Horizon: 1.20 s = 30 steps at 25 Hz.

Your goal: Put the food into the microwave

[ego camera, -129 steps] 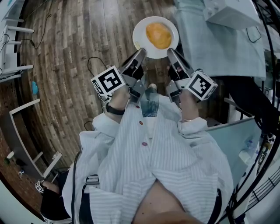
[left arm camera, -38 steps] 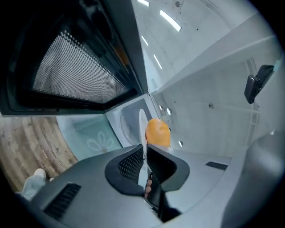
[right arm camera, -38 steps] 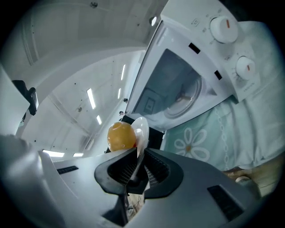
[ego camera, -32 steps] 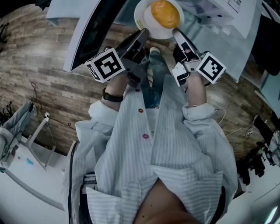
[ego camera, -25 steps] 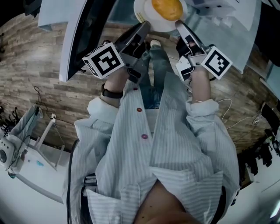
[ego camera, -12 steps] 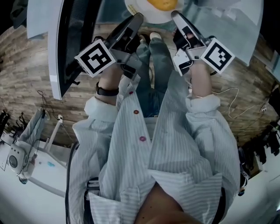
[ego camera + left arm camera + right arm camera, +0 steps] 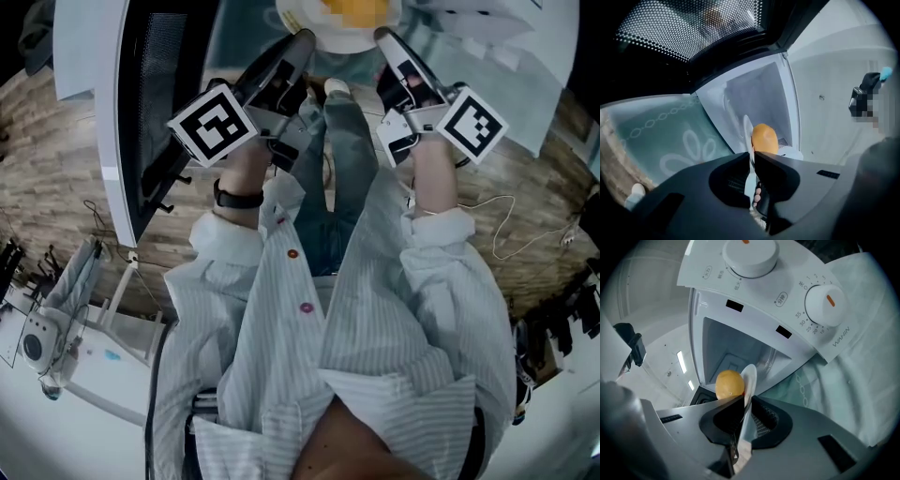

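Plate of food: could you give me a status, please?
Left gripper, right gripper shut on plate rim. Yellow food on plate, before open microwave. No obstruction seen.

We hold the food on its plate at the open microwave.

The rounded orange-yellow food (image 7: 729, 384) sits on a white plate (image 7: 750, 373), which we pinch at opposite rims with the left gripper (image 7: 753, 158) and right gripper (image 7: 744, 401). The plate is just before the white microwave (image 7: 764, 291), whose door (image 7: 150, 103) is swung wide.

Plate (image 7: 345, 40) cut off by head view's top edge, food (image 7: 354, 9) on it blurred, microwave door (image 7: 150, 103) also cropped.
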Available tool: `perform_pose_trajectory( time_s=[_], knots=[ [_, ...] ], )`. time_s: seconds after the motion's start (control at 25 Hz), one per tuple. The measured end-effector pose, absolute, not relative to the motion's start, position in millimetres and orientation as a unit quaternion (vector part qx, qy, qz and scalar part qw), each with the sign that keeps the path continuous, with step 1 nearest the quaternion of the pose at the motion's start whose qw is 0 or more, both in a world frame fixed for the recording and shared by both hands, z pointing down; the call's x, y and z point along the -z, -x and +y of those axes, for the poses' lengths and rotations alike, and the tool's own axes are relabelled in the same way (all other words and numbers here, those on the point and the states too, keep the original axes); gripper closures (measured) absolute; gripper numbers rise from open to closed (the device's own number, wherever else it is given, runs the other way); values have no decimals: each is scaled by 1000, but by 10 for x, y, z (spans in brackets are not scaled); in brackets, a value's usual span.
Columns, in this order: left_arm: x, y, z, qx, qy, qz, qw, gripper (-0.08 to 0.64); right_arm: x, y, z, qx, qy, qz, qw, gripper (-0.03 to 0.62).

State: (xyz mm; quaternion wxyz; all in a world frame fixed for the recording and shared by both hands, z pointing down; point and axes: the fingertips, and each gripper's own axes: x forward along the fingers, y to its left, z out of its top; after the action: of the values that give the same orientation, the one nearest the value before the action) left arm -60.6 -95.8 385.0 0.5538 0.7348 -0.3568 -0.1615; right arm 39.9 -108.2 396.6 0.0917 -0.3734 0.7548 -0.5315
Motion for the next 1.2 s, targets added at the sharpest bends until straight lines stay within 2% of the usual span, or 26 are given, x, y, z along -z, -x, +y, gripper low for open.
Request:
perform_pose_trajectory(
  time_s=[0.36, 0.96, 1.2],
  knots=[
    [-4338, 638, -1575, 153, -723, -378, 558, 532, -4410, -410, -1703, 538, 383, 744, 100, 541],
    [-4463, 654, -1987, 168, -713, -393, 555, 531, -4525, -454, -2081, 526, 421, 728, 126, 541],
    [-4498, 642, -2119, 164, -714, -398, 552, 529, -4555, -481, -2209, 516, 433, 730, 116, 541]
  ],
)
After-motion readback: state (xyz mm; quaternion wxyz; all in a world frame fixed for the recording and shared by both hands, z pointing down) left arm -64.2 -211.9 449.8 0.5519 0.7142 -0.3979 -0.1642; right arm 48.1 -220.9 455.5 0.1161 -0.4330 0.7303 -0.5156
